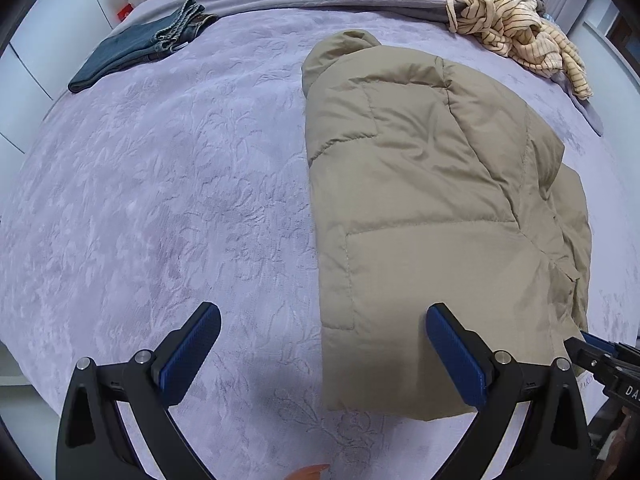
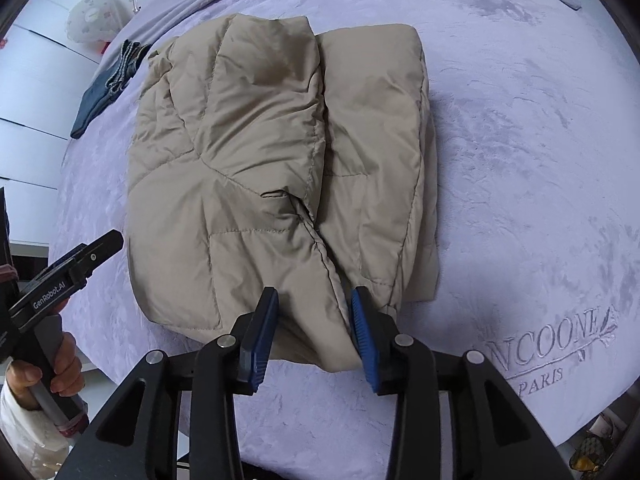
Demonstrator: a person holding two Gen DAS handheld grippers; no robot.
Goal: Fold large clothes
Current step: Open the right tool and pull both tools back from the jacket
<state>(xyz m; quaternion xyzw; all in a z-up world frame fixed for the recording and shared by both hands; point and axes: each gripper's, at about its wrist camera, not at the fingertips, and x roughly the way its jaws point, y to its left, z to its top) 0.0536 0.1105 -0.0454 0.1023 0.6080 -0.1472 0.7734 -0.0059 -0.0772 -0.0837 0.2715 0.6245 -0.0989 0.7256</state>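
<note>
A puffy tan jacket [image 1: 432,200] lies folded lengthwise on the lilac bedspread [image 1: 160,200]. My left gripper [image 1: 322,354] is open wide and empty, hovering over the jacket's near left corner. In the right wrist view the jacket [image 2: 272,160] fills the middle, its two sides folded in and meeting along a seam. My right gripper [image 2: 314,334] straddles the jacket's near hem, with the fabric bulging between the blue pads [image 2: 260,340]; the jaws stand partly apart. The left gripper also shows at the left edge of that view [image 2: 72,268], held in a hand.
Folded dark jeans [image 1: 136,52] lie at the far left of the bed. A heap of striped and dark clothes [image 1: 500,12] sits at the far right. The bedspread carries an embroidered logo [image 2: 560,344] near its front right edge. White cabinets stand to the left.
</note>
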